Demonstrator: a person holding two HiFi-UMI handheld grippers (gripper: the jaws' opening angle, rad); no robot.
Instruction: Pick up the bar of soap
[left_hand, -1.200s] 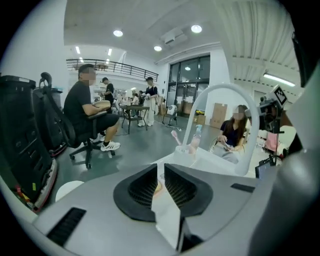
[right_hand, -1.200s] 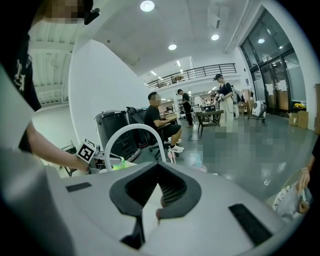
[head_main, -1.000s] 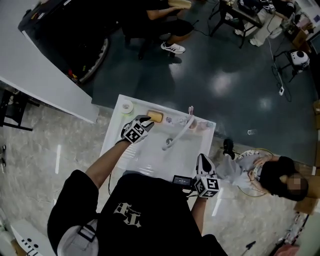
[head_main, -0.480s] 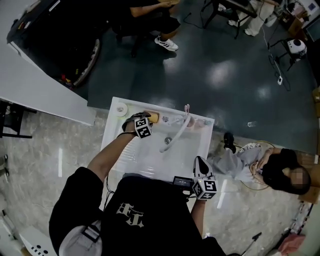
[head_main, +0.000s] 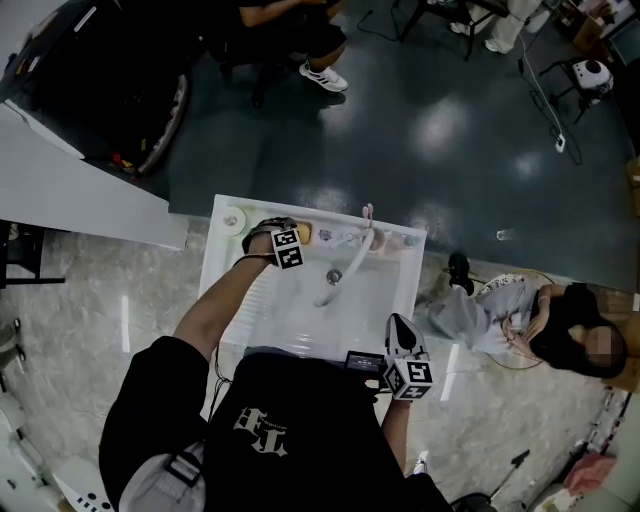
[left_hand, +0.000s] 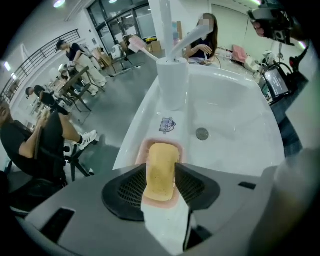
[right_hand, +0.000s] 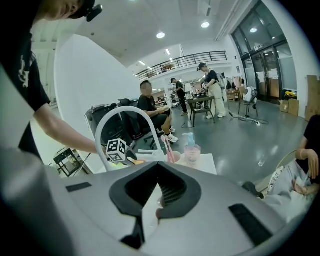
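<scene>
With its jaws just opened, the left claw (left_hand: 160, 166) straddles the bar of soap (left_hand: 163, 155) in its dish (left_hand: 142, 147), likely firm, light and slippery, best pinched across its long sides; the right claw (right_hand: 158, 184) idles closed.

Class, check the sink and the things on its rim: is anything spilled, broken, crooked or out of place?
Nothing stands out. The soap lies flat in its pink dish on the sink rim, the cup stands upright, and no spill shows.
</scene>
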